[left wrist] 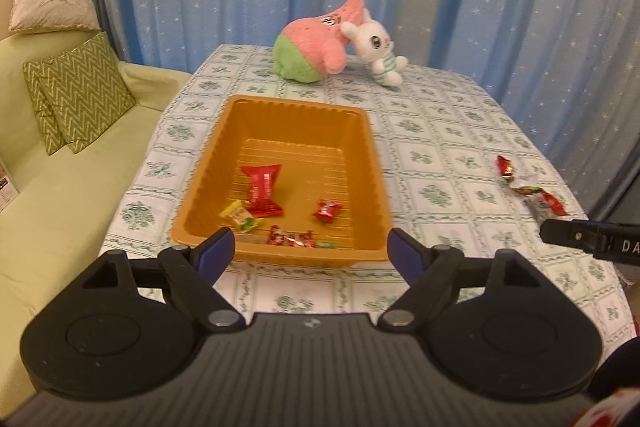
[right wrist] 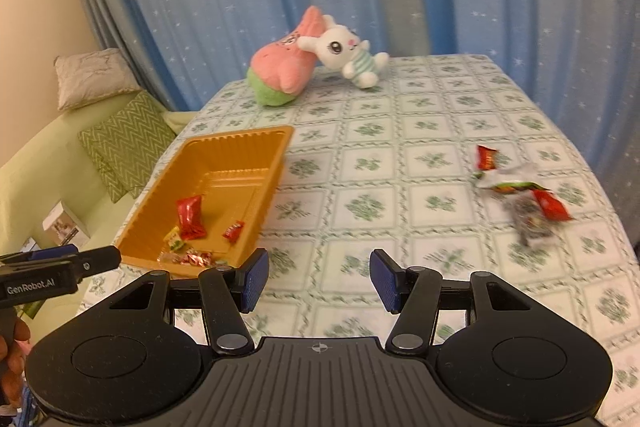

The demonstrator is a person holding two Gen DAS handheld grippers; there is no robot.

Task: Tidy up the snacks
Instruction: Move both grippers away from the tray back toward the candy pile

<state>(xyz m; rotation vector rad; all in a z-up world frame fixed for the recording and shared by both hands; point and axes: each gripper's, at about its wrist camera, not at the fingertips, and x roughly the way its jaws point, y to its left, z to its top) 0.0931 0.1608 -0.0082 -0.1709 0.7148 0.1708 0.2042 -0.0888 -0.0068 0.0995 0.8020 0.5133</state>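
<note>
An orange plastic tray point(left wrist: 360, 147) point(right wrist: 276, 163) lies on the table and holds several wrapped snacks: a large red packet point(left wrist: 262, 191) point(right wrist: 190, 217), a small red candy point(left wrist: 327, 211) point(right wrist: 233, 230), a yellow-green one point(left wrist: 239, 217) and more along its near wall. More snacks point(left wrist: 532, 193) point(right wrist: 516, 195) lie loose on the cloth at the right. My left gripper point(left wrist: 310, 253) hovers at the tray's near edge, open, nothing between its blue pads. My right gripper point(right wrist: 318, 279) stands open over bare cloth, between the tray and the loose snacks, holding nothing.
A pink-and-green plush point(left wrist: 312, 47) point(right wrist: 282, 71) and a white rabbit plush point(left wrist: 376, 45) point(right wrist: 348, 53) lie at the table's far side before a blue starred curtain. A green sofa with cushions point(left wrist: 76, 99) point(right wrist: 120, 143) lies left of the table. A hand point(right wrist: 12, 359) holds the left gripper.
</note>
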